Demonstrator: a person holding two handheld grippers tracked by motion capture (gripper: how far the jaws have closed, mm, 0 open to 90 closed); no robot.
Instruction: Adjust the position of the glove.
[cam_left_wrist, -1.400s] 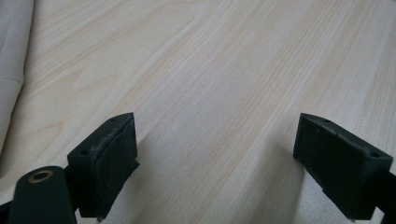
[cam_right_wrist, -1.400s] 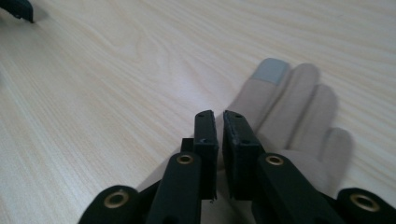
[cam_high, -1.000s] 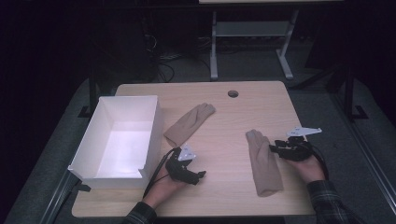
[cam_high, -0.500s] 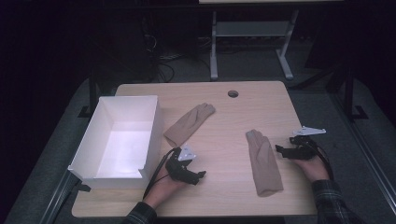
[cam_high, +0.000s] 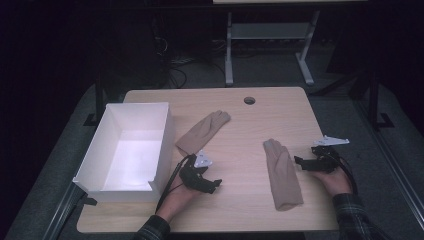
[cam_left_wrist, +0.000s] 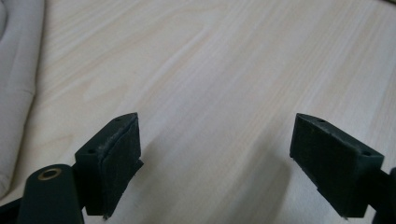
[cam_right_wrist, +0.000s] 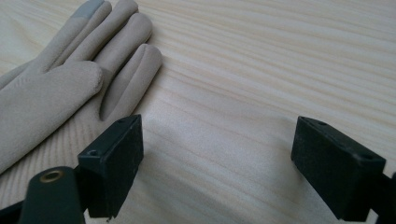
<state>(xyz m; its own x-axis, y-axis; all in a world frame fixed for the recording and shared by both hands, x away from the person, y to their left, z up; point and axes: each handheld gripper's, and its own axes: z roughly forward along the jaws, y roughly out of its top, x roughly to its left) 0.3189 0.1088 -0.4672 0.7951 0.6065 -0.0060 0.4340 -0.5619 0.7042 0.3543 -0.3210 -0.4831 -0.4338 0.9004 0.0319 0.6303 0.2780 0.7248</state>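
Two beige gloves lie flat on the wooden table (cam_high: 250, 125). One glove (cam_high: 202, 132) lies next to the white box. The other glove (cam_high: 282, 172) lies at the front right, its fingers pointing away from me, and in the right gripper view this glove (cam_right_wrist: 56, 88) is at the left. My right gripper (cam_high: 298, 162) rests just right of it, apart from the cloth. Its jaws have just been opening, and between them the right gripper (cam_right_wrist: 217, 158) has only bare wood. My left gripper (cam_high: 214, 186) sits near the front edge, and the left gripper (cam_left_wrist: 215, 154) is open over bare wood. A glove edge (cam_left_wrist: 14, 70) is at its left.
A white open box (cam_high: 162, 145) stands on the table's left side, close to the left hand. A round cable hole (cam_high: 249, 100) is at the back middle. Bare wood lies between the two gloves. A metal stand (cam_high: 270, 35) is on the floor beyond.
My right gripper has drawn a little to the right, off the near glove, which stays flat on the table. The left hand has kept still.
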